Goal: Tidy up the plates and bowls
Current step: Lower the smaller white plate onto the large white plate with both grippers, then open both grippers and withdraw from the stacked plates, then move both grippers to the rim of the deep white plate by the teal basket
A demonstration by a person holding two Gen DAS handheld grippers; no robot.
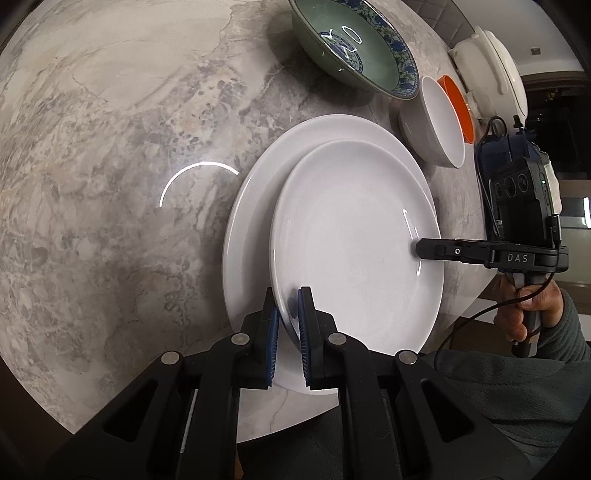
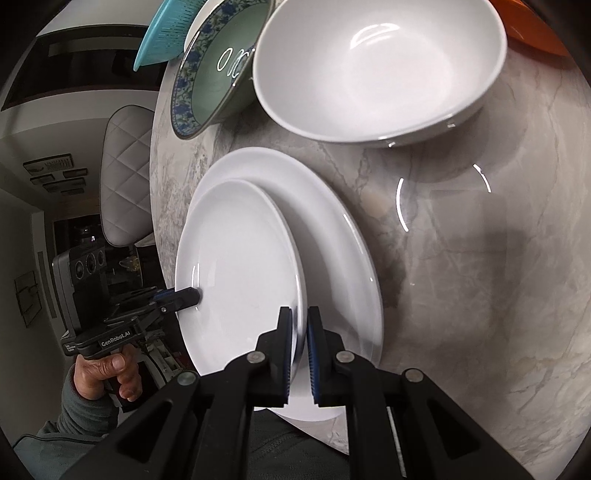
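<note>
A small white plate point(image 1: 351, 236) lies over a larger white plate point(image 1: 251, 221) on the marble table. My left gripper point(image 1: 289, 295) is shut on the small plate's near rim. My right gripper point(image 1: 419, 251) grips the same plate's opposite rim. In the right wrist view the right gripper point(image 2: 300, 317) is shut on the small plate point(image 2: 240, 266), which sits above the large plate point(image 2: 332, 236), and the left gripper point(image 2: 195, 294) pinches its far edge. A white bowl point(image 2: 369, 66) and a green patterned bowl point(image 2: 214, 74) stand beyond.
The green patterned bowl point(image 1: 351, 48), the white bowl point(image 1: 436, 125), an orange bowl point(image 1: 460, 107) and a white lidded pot point(image 1: 491, 70) stand at the table's far side. A turquoise colander point(image 2: 162, 33) sits behind the green bowl. A padded chair point(image 2: 125, 170) stands beside the table point(image 1: 110, 147).
</note>
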